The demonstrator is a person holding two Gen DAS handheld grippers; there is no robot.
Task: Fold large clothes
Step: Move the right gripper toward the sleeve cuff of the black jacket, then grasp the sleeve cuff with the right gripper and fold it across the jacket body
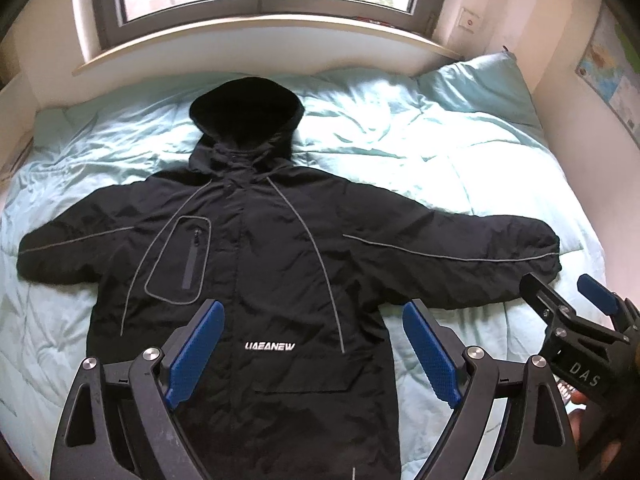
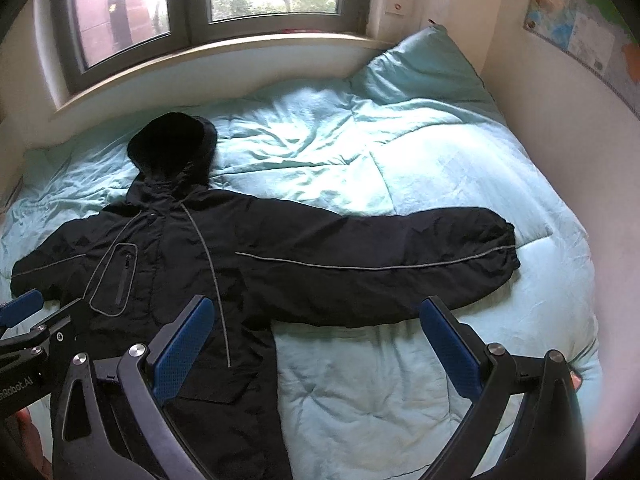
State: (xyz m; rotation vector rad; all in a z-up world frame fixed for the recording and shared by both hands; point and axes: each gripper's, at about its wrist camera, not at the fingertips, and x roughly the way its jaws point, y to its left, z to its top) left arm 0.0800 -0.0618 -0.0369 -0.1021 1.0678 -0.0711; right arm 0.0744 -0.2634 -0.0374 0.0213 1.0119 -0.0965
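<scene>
While spread face up across the bed (image 1: pixel 460 152), hood toward the window, sleeves out to both sides, black jacket (image 1: pixel 256 248) not yet folded: opening step, by the look of it. Next move likely calls for pinching a sleeve cuff and carrying it over the chest. No containers in view. Left gripper (image 1: pixel 312 354) above the hem, jaws wide apart, empty; right gripper (image 2: pixel 320 354) near the right-hand sleeve, likewise apart, empty
</scene>
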